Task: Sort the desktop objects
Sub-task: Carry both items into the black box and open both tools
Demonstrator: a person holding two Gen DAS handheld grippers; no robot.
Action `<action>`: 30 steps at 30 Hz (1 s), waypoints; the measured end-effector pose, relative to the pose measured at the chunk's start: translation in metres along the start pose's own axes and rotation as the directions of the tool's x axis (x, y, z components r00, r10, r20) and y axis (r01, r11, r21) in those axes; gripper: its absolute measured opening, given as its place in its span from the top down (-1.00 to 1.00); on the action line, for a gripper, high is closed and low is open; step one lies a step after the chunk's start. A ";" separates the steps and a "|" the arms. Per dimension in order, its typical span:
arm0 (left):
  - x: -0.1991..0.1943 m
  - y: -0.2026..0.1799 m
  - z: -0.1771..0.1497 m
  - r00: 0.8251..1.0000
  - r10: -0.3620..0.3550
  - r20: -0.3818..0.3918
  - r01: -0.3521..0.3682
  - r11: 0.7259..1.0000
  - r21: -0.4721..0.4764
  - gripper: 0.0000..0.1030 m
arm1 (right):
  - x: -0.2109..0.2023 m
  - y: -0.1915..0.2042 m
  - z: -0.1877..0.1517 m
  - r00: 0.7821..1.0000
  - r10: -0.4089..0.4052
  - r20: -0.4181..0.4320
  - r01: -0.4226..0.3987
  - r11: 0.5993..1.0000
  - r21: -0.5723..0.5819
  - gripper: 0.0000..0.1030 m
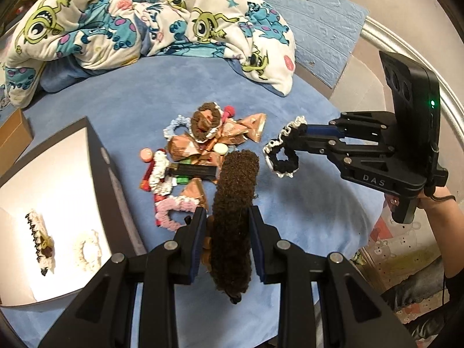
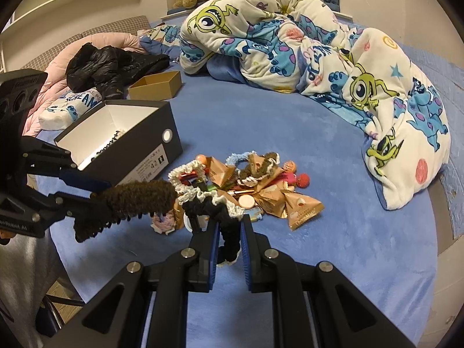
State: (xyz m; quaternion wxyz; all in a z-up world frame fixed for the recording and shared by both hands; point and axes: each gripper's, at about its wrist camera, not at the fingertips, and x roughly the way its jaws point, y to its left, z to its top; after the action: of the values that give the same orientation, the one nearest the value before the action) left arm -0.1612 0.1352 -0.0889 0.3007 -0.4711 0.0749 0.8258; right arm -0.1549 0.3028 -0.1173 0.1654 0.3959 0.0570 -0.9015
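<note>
My left gripper (image 1: 227, 217) is shut on a brown fuzzy hair clip (image 1: 235, 203), held above the blue bed; it also shows in the right wrist view (image 2: 136, 200). My right gripper (image 2: 229, 226) is shut on a black scrunchie with white lace trim (image 2: 214, 206), seen in the left wrist view (image 1: 282, 150) to the right of the pile. A pile (image 1: 200, 150) of scrunchies, gold snack packets and small cosmetics lies on the bed between them. A black shoebox (image 1: 95, 156) at the left holds a clip (image 1: 40, 243) and a cream scrunchie (image 1: 87, 250).
A rumpled cartoon blanket (image 1: 145, 20) lies behind the pile. A brown cardboard box (image 2: 156, 85) and black clothing (image 2: 110, 63) lie beyond the shoebox (image 2: 162, 156). The bed edge (image 2: 435, 232) curves along the right.
</note>
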 end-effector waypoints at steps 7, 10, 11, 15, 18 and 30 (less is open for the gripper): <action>-0.023 0.016 -0.003 1.000 0.011 0.029 -0.010 1.000 -0.026 0.43 | -0.002 0.021 0.010 1.000 0.007 0.002 -0.006 1.000 -0.018 0.73; -0.032 0.023 -0.005 0.999 0.024 0.038 -0.023 0.999 -0.036 0.43 | -0.003 0.031 0.016 1.000 0.009 0.004 -0.009 1.000 -0.029 0.73; -0.036 0.027 -0.005 0.999 0.026 0.042 -0.025 0.999 -0.040 0.43 | -0.003 0.035 0.018 1.000 0.011 0.004 -0.010 0.999 -0.032 0.73; -0.049 0.042 -0.010 0.998 0.039 0.056 -0.035 0.997 -0.066 0.43 | -0.004 0.049 0.027 1.000 0.015 0.009 -0.015 0.999 -0.045 0.73; -0.059 0.056 -0.015 0.997 0.050 0.060 -0.045 0.995 -0.091 0.43 | -0.003 0.059 0.033 1.000 0.021 0.013 -0.020 0.998 -0.054 0.73; -0.094 0.105 -0.031 0.991 0.109 0.079 -0.096 0.983 -0.154 0.43 | 0.002 0.103 0.060 0.999 0.047 0.024 -0.045 0.995 -0.091 0.73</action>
State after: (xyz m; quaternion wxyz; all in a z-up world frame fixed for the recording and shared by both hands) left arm -0.1631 -0.0021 -0.0452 0.2244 -0.4515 0.0235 0.8633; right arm -0.1624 0.1919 -0.0754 0.2044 0.3775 0.0863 -0.8990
